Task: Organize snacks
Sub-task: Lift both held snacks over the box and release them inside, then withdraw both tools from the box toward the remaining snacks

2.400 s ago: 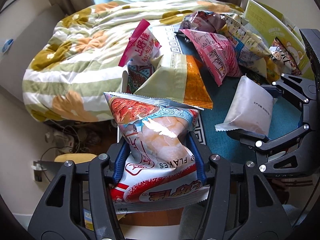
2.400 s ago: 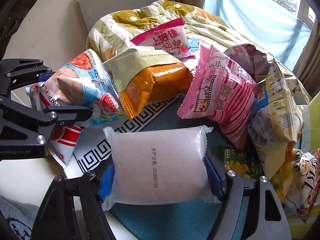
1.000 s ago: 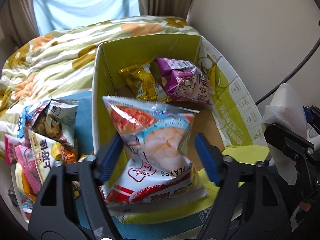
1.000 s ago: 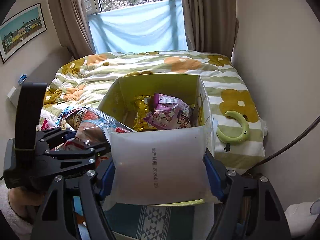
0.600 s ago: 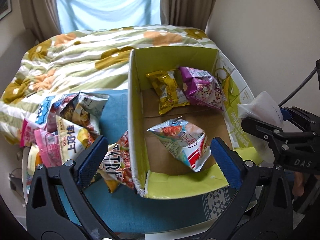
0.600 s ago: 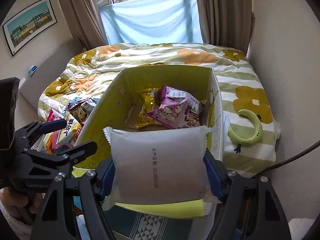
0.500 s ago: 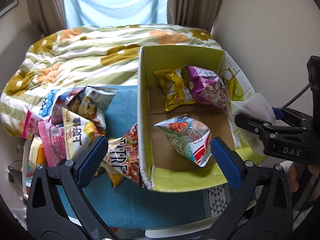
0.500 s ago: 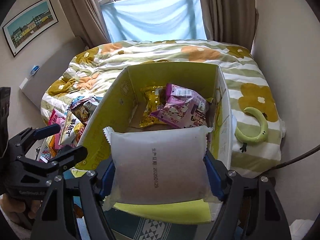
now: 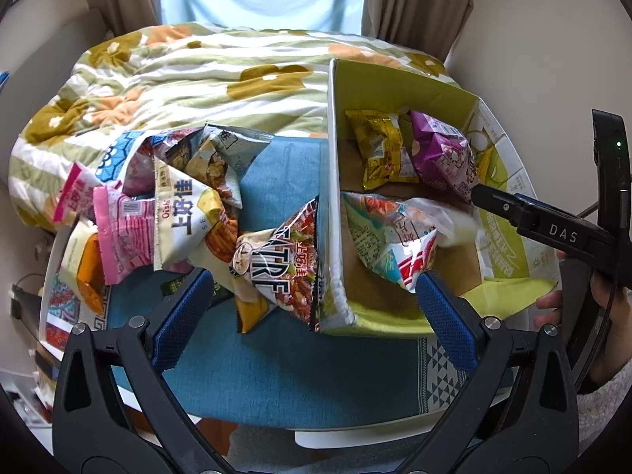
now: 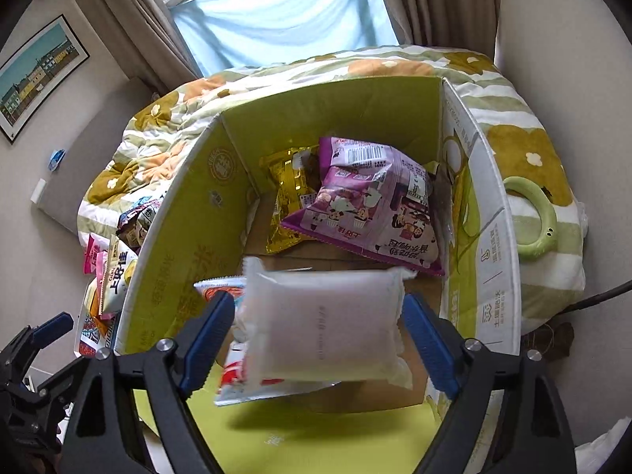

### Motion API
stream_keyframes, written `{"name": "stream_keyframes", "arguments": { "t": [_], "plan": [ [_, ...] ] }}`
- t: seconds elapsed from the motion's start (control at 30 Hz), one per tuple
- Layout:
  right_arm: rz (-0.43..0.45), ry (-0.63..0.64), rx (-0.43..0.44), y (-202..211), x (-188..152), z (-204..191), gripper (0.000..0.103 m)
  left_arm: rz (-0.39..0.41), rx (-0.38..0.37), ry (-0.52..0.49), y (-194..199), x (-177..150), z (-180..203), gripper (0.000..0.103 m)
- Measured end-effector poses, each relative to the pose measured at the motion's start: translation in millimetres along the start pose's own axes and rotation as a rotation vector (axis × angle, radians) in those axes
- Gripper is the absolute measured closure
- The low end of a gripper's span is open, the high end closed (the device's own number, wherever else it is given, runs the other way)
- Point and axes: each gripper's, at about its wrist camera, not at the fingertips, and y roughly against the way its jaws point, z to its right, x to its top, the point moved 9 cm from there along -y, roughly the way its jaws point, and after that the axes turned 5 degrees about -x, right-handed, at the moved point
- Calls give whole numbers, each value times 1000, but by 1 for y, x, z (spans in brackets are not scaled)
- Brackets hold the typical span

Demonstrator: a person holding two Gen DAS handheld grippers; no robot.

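An open yellow-green cardboard box [image 9: 335, 197] [image 10: 177, 237] holds a yellow bag [image 10: 288, 181], a purple bag [image 10: 371, 205] and the shrimp flakes bag [image 9: 391, 237]. My right gripper [image 10: 320, 308] hangs over the box's near end with its jaws opening. The plain white packet [image 10: 324, 328] is between the jaws, blurred, with a gap to each pad, above the shrimp flakes bag [image 10: 237, 375]. My left gripper [image 9: 312, 280] is open and holds nothing, above the box's near left corner. A brown patterned bag [image 9: 276, 264] leans against the box's outer wall.
Several loose snack bags [image 9: 185, 205] lie heaped on the blue cloth [image 9: 276, 363] left of the box. A bed with a floral quilt [image 9: 197, 71] lies behind. A green curved toy [image 10: 537, 217] rests on the quilt right of the box. A hand [image 9: 608, 316] grips the right tool.
The right jaws have spread and let go of the white packet, which now drops toward the box floor; that gripper has sunk closer to the box. The left gripper has shifted left toward the pile.
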Motion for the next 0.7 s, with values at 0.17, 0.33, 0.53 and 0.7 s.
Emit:
{"name": "stream_keyframes", "arguments": {
  "t": [0.17,0.33,0.53,0.7],
  "plan": [
    [21,7,-13,11,-14,6,9,-1,-8,-10,2,-10,-4,1],
    [23,17,-38,25,-27,7,9,9,-17,-16,7,-9,-5,1],
    [59,11,-64,51,-28,6,9,45,-18,-38,23,-4,-6,1],
    [110,14,-84,79,-22,-4,9,86,-12,-34,47,0,-17,1]
  ]
}}
